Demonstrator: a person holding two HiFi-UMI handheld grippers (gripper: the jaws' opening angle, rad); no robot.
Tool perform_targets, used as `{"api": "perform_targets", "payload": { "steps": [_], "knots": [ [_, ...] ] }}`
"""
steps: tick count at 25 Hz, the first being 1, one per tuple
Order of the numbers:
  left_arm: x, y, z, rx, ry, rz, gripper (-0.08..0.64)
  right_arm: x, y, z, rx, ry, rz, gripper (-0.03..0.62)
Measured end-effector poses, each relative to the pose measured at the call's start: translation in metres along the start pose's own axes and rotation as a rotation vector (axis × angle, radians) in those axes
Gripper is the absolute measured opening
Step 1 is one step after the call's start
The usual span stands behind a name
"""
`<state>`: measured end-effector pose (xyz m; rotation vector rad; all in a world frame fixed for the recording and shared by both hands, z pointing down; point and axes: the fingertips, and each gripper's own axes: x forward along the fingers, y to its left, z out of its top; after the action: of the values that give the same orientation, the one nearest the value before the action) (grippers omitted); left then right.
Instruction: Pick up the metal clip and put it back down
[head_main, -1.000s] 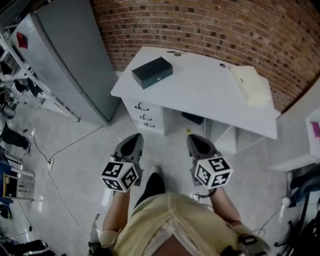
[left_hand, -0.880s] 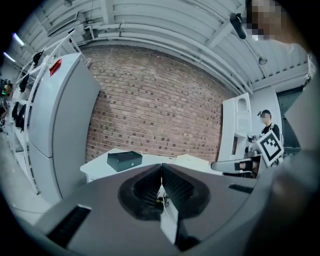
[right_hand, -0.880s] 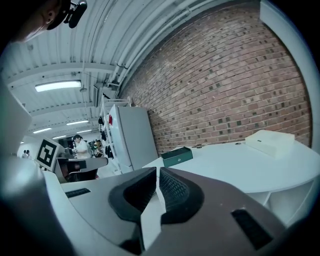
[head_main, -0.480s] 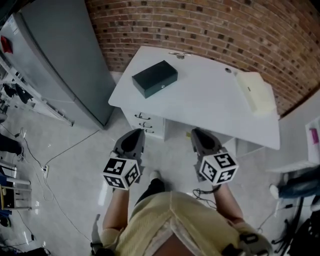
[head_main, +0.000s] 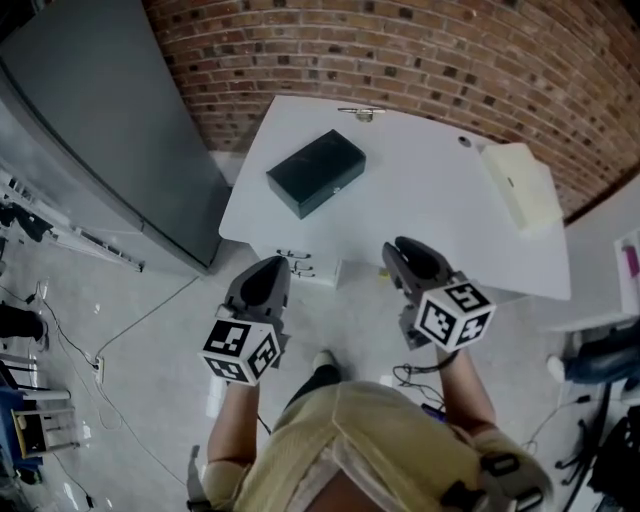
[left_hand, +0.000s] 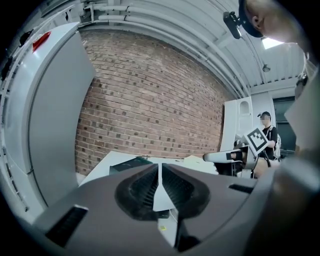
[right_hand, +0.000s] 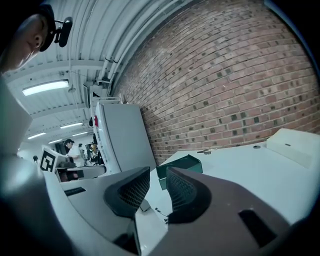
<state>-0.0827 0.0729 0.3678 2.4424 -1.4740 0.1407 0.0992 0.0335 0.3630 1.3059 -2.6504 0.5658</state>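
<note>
**Metal clip lies far ahead, neither gripper on it**

The left gripper (left_hand: 159, 168) is held closed, jaws together with nothing between them. The right gripper (right_hand: 157, 176) jaws are parted, having just been opening, and the gap is empty. The metal clip (head_main: 360, 113) is seen well ahead of both grippers, at the far edge of the white table (head_main: 430, 215), beyond the dark box (head_main: 315, 172).

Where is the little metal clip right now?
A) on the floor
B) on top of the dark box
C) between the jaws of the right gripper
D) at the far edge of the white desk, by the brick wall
D: the metal clip lies at the far edge of the white desk, next to the brick wall and apart from the dark box.
</note>
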Motion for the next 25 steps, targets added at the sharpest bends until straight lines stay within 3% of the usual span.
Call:
{"api": "perform_targets", "payload": {
  "steps": [5, 10, 20, 25],
  "knots": [
    [0.019, 0.021, -0.01, 0.029, 0.051, -0.035, 0.003, 0.029, -0.006, 0.01, 0.006, 0.01, 0.008, 0.102],
    [0.038, 0.035, 0.001, 0.029, 0.064, -0.059, 0.003, 0.046, -0.012, 0.042, -0.077, 0.045, 0.029, 0.12],
    [0.109, 0.066, 0.06, 0.001, 0.028, -0.115, 0.011, 0.117, -0.058, 0.113, -0.291, 0.111, 0.133, 0.12],
    [0.167, 0.089, 0.106, 0.075, 0.023, -0.114, 0.018, 0.163, -0.096, 0.165, -0.366, 0.112, 0.175, 0.12]
  ]
}}
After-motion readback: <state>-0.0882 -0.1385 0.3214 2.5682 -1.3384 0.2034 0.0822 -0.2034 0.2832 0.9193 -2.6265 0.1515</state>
